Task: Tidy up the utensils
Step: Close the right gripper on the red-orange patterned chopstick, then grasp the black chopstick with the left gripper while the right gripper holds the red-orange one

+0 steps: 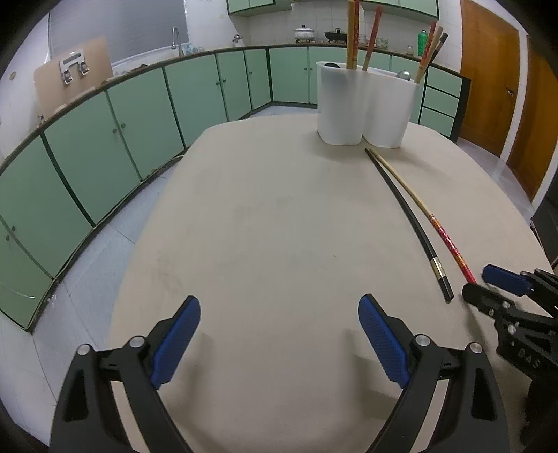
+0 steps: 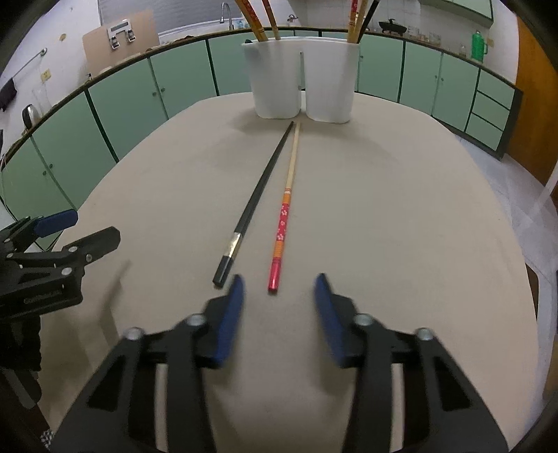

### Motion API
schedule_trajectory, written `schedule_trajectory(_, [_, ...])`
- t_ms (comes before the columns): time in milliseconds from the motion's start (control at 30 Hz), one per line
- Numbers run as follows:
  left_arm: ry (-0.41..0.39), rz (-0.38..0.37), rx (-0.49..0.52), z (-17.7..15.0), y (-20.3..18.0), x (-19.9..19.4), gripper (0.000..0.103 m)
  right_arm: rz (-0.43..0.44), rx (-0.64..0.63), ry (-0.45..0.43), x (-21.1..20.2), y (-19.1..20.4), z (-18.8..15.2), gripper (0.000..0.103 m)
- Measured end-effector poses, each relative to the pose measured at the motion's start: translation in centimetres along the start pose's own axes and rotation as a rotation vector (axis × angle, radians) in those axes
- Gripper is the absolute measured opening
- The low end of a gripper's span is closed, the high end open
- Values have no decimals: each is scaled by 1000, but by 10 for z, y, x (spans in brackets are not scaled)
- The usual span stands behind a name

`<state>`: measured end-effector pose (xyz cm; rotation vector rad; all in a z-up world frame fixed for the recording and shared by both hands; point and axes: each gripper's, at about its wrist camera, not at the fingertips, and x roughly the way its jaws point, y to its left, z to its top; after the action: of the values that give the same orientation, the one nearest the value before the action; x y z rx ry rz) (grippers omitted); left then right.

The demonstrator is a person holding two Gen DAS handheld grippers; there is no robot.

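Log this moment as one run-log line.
left tool open, idle | right tool open behind red chopstick | black chopstick beside it | holder part-filled

We're in a home kitchen. Behind the beige table (image 1: 279, 226) runs a long counter with mint-green cabinets (image 1: 139, 115) under it. On that counter, left of the table, a sink tap (image 1: 176, 40); further right beyond the table, a lidded pot (image 1: 304, 33), a dark wok-like pan (image 1: 335, 35) and a green bottle (image 1: 422, 42). White tiled wall behind, wooden doors (image 1: 488, 76) right of the table, tiled floor.
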<state>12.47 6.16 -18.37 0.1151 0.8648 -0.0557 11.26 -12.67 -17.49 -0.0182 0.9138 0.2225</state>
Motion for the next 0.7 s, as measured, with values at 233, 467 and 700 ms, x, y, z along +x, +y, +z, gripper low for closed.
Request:
schedule_trajectory(233, [12,-16,-17,1,-4,2,90,15,27,-2,3,-7,2,5])
schedule_trajectory(467, [18,-61,-10,2,-27,2,90,-15,42,-27,-12,-20,-5,5])
schedule_trajectory(700, [32,-122,5,1,-62,4,85,-43,102,-56,-31,-49,-11,5])
